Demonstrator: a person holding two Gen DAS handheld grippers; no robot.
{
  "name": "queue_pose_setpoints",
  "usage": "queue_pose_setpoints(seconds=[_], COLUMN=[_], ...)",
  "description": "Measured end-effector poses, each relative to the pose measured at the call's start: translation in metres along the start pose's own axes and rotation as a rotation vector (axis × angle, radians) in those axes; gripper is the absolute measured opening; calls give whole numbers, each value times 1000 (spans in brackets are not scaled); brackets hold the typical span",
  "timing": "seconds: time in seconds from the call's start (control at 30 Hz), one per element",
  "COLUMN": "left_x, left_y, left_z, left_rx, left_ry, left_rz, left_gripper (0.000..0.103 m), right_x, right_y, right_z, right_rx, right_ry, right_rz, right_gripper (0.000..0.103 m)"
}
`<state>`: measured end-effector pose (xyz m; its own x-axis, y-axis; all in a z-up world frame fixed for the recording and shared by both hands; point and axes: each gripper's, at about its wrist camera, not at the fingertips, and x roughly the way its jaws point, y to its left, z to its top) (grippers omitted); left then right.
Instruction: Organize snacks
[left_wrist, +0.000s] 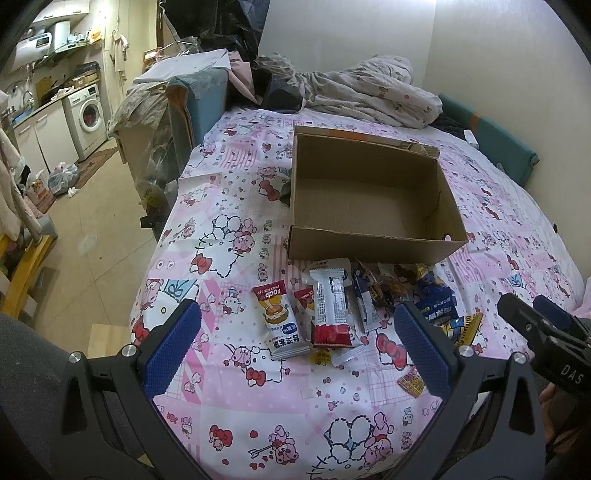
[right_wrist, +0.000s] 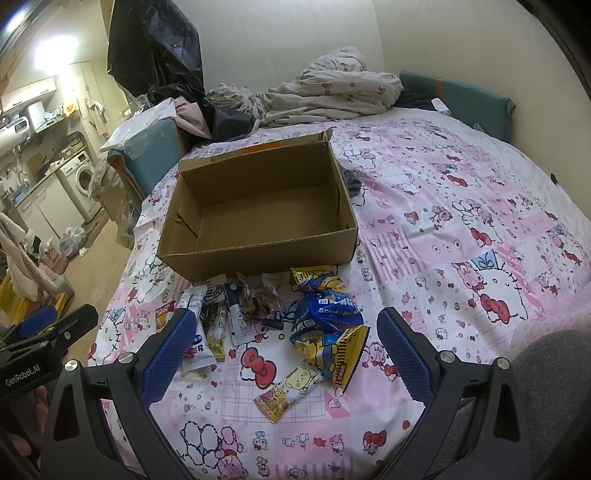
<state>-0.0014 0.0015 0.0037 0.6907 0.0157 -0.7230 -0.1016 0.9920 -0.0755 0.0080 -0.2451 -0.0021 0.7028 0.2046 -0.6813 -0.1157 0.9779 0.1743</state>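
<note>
An empty cardboard box (left_wrist: 448, 206) (right_wrist: 258, 254) sits open on the pink patterned bed sheet. Several snack packets lie in a loose pile in front of it: a white rice cake packet (left_wrist: 280, 325), a white and red bar (left_wrist: 330, 314), a blue and yellow bag (right_wrist: 325, 325) (left_wrist: 443, 314), and a small yellow bear packet (right_wrist: 291, 387). My left gripper (left_wrist: 295, 343) is open and empty, hovering just before the white packets. My right gripper (right_wrist: 286, 350) is open and empty, straddling the blue bag and the bear packet from above.
A crumpled quilt (left_wrist: 369, 88) and clothes lie at the head of the bed. A teal cushion (right_wrist: 469, 99) leans on the right wall. The bed's left edge drops to the floor, with a washing machine (left_wrist: 88, 114) beyond.
</note>
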Motion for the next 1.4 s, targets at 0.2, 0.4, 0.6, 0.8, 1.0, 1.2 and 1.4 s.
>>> queue_pose_setpoints(seconds=[0.2, 0.4, 0.6, 0.8, 1.0, 1.2, 1.4], left_x=[0, 1, 7, 14, 21, 24, 26], left_y=[0, 0, 8, 17, 23, 27, 32], left_z=[0, 0, -4, -2, 0, 2, 3], left_rx=[0, -2, -23, -53, -89, -120, -154], left_ry=[1, 4, 33, 87, 126, 150, 165], left_rz=[-1, 1, 19, 35, 21, 8, 6], left_gripper=[103, 103, 103, 103, 103, 103, 103], right_x=[1, 3, 15, 50, 107, 144, 150], right_y=[2, 1, -24, -68, -78, -62, -42], right_z=[-2, -3, 6, 12, -5, -10, -12], right_rx=[-4, 2, 125, 327, 396, 301, 192], right_ry=[3, 12, 93, 278, 521, 597, 616], right_rz=[1, -1, 6, -6, -6, -25, 5], right_gripper=[100, 100, 100, 100, 100, 97, 70])
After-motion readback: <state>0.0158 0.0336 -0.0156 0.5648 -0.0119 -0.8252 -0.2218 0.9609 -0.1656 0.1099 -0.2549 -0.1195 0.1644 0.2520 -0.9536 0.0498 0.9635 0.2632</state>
